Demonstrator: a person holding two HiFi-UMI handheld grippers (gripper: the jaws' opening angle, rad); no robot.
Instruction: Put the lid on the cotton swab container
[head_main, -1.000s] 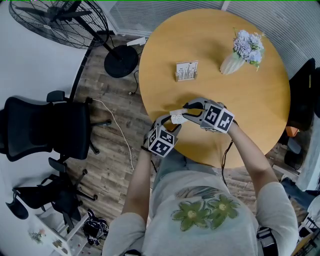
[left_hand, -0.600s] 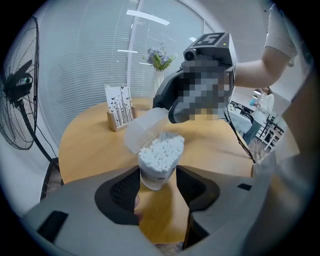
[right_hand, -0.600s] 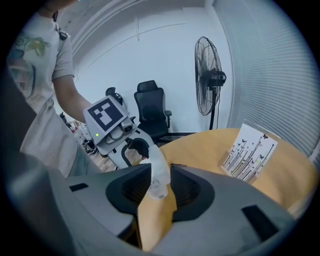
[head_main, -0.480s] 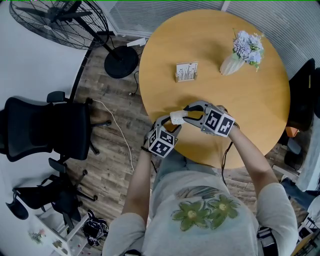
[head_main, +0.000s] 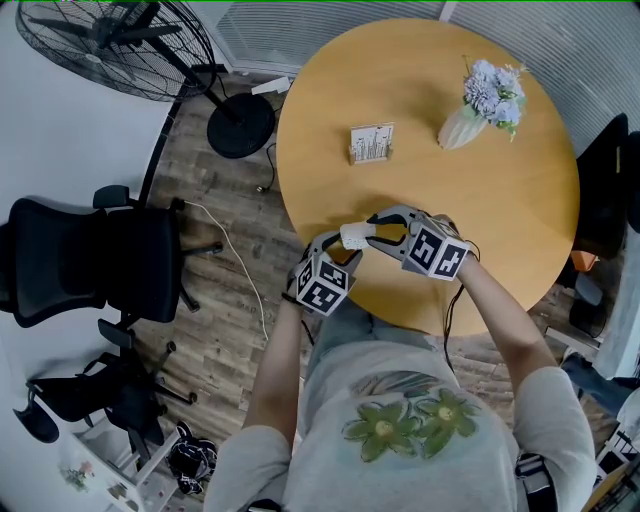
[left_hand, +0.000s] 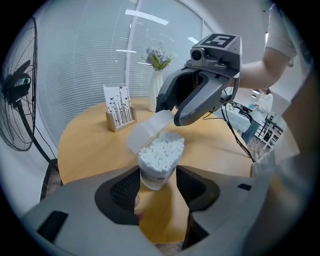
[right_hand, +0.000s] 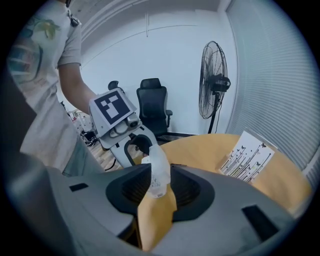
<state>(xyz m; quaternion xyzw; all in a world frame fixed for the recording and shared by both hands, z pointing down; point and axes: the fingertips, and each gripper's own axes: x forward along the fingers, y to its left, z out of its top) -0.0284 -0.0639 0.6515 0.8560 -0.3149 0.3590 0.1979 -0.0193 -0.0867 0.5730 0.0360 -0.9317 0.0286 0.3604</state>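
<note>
I have the cotton swab container (left_hand: 161, 152) clamped upright in the left hand-held gripper (left_hand: 157, 186), raised just above the near edge of the bench (head_main: 500, 200), its top open and packed with white swabs. The right hand-held gripper (right_hand: 160, 185) pinches the clear lid (left_hand: 147, 131). Its jaws have just been opening slightly with the lid between them. The lid hangs tilted at the container's far rim.

Smooth matt wood-look table (head_main: 500, 200); lid (left_hand: 150, 131) — translucent plastic, perhaps frosted; container (left_hand: 156, 174) — clear glossy plastic.
</note>
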